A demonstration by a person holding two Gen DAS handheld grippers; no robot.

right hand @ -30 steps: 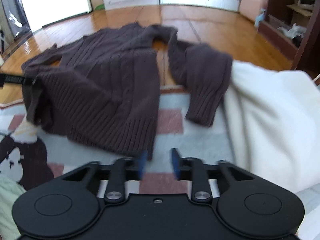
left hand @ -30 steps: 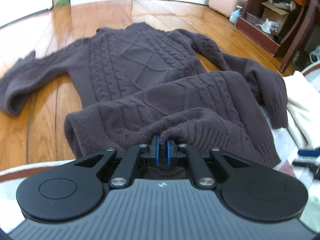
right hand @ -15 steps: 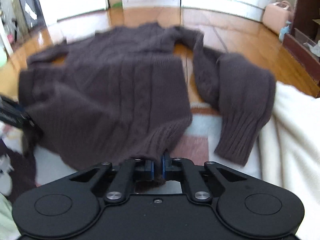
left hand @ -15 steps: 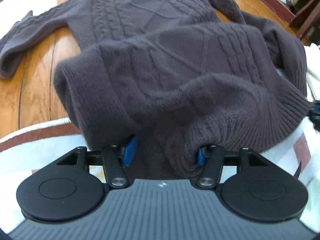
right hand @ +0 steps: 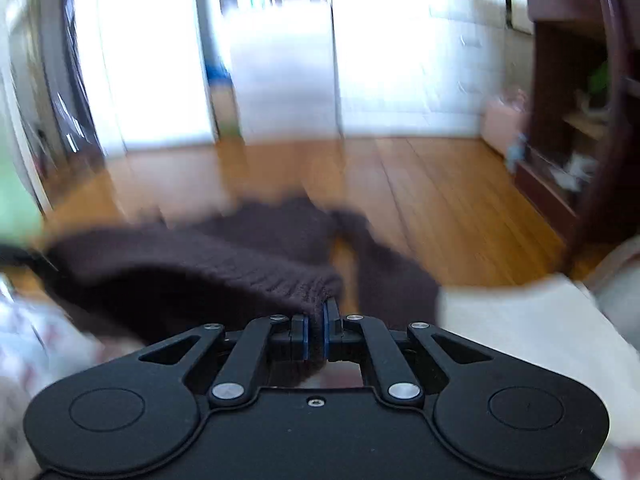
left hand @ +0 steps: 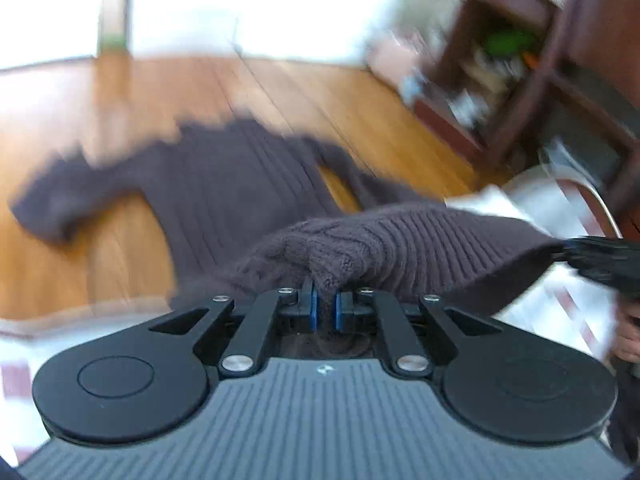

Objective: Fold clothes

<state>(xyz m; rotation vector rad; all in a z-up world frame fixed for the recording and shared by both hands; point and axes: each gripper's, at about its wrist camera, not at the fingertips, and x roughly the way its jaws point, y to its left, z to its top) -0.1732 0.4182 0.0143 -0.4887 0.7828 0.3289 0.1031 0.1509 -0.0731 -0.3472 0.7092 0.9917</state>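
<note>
Grippers both clamping the dark brown cable-knit sweater (left hand: pixel 384 248) hem: left gripper (left hand: pixel 325 309) and right gripper (right hand: pixel 316 334) pinching ribbed edge, hem hanging above wooden floor (left hand: pixel 360 104).

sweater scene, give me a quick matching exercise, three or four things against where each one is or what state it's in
Things:
1. left gripper
2. right gripper
3. sweater sleeves
4. white cloth

Places or states:
A. lying on the wooden floor
B. shut on the sweater hem, other gripper at its right
C. beside the sweater, at the right
D. shut on the hem's right corner

Pairs: 1-B, 2-D, 3-A, 4-C
</note>
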